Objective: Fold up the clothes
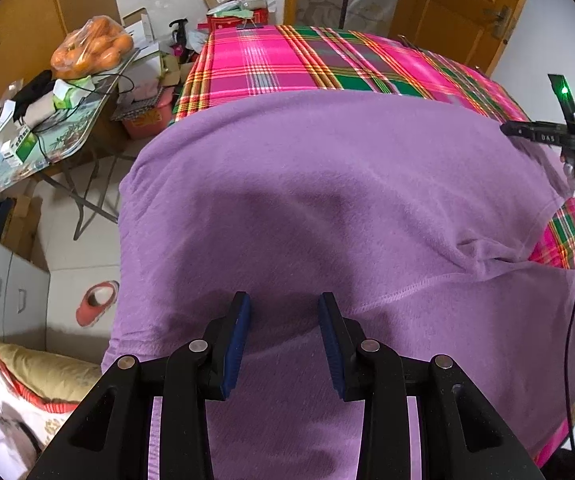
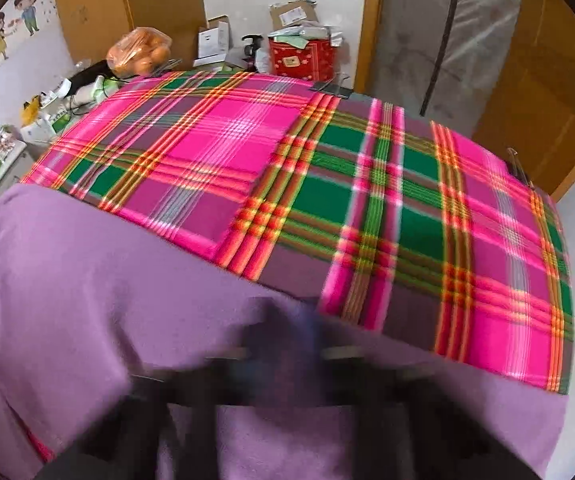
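Mostly unfolded yet: purple garment [image 1: 327, 184] lies spread on the plaid-covered surface [image 1: 271, 60], directly under and ahead of the left tool [image 1: 283, 344]; its jaws part-open, gripping nothing; right tool [image 2: 287, 344] blurred, jaws closed, cloth pinch unclear; folding barely begun, all folds remain.

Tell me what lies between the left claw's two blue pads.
In the left wrist view, only the purple garment shows in the gap of the left claw; the pads stand apart, not pressing it.
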